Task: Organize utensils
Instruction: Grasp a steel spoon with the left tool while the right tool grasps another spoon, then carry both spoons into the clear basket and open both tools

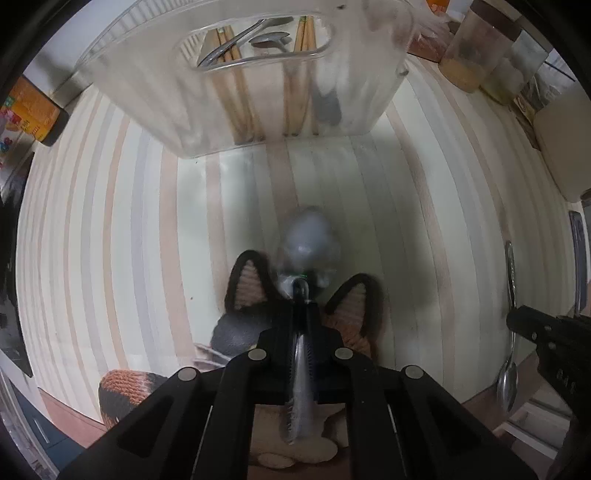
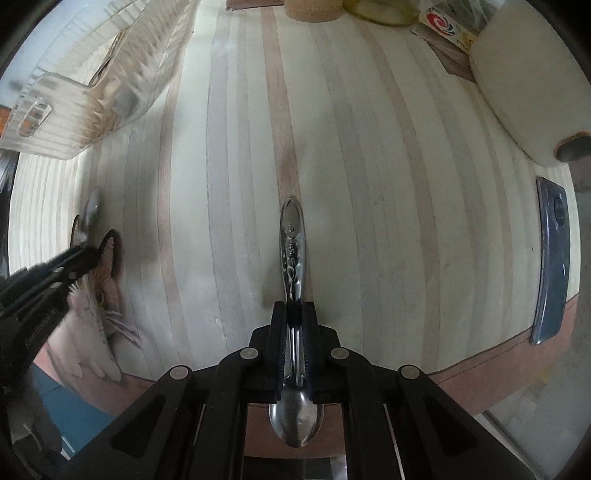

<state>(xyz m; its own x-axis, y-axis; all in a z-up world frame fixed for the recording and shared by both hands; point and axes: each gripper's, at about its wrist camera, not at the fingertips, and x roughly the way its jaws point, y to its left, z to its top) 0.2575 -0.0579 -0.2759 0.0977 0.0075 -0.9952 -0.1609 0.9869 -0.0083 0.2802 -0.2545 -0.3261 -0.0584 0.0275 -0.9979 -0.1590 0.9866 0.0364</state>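
Observation:
My left gripper [image 1: 302,295] is shut on a metal spoon [image 1: 309,240] whose blurred bowl points forward, above the striped table. A clear plastic utensil bin [image 1: 155,85] stands ahead of it, holding spoons [image 1: 271,38] and wooden chopsticks [image 1: 306,33]. My right gripper [image 2: 294,306] is shut on a second metal spoon [image 2: 293,236], handle pointing forward, bowl back toward the camera. That spoon [image 1: 511,280] and the right gripper [image 1: 517,321] show at the right of the left wrist view. The bin [image 2: 74,99] and left gripper [image 2: 88,254] show at the left of the right wrist view.
A cat-shaped mat [image 1: 354,306] lies under the left gripper at the table's near edge. Jars [image 1: 476,44] stand at the back right. A white rounded appliance [image 2: 524,85] and a dark flat remote-like object [image 2: 552,266] sit at the right.

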